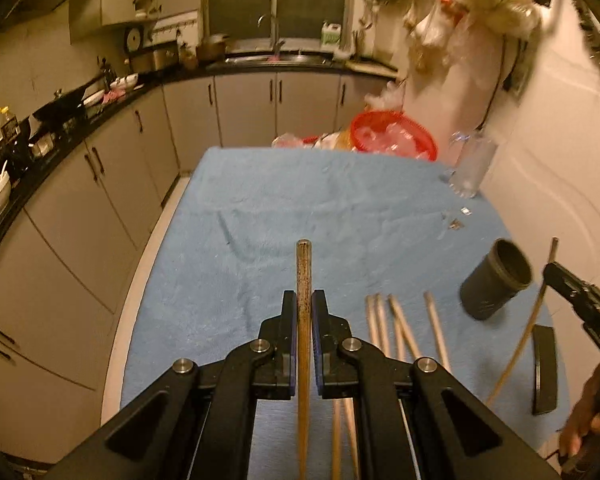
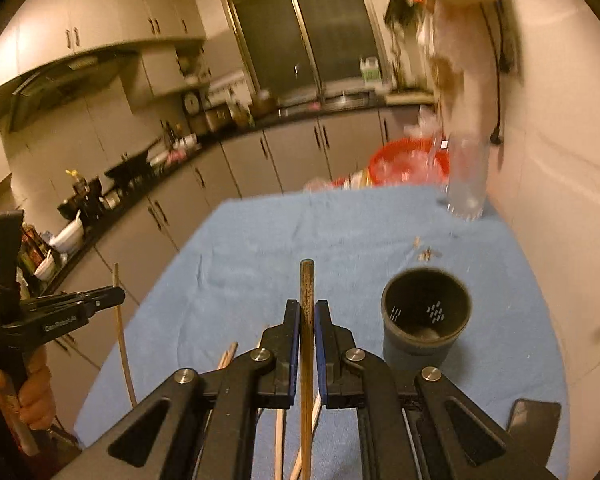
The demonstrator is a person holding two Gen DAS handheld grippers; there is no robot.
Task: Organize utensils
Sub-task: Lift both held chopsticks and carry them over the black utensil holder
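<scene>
Your left gripper (image 1: 303,304) is clamped on one chopstick (image 1: 303,272), tip sticking up past the fingers. Your right gripper (image 2: 307,314) is clamped on a second chopstick (image 2: 307,292), same way. Both sticks are off the cloth (image 1: 260,208).

Loose chopsticks (image 1: 396,328) on the blue cloth: five tips visible just right of the left gripper, more hidden under it, so no exact count. One dark holder (image 2: 426,316) stands upright, empty, right of the pile. One clear glass (image 2: 466,176) at the far right corner, one red basket (image 1: 394,134) behind the table edge. One dark flat item (image 1: 544,368) lies near the holder.
</scene>
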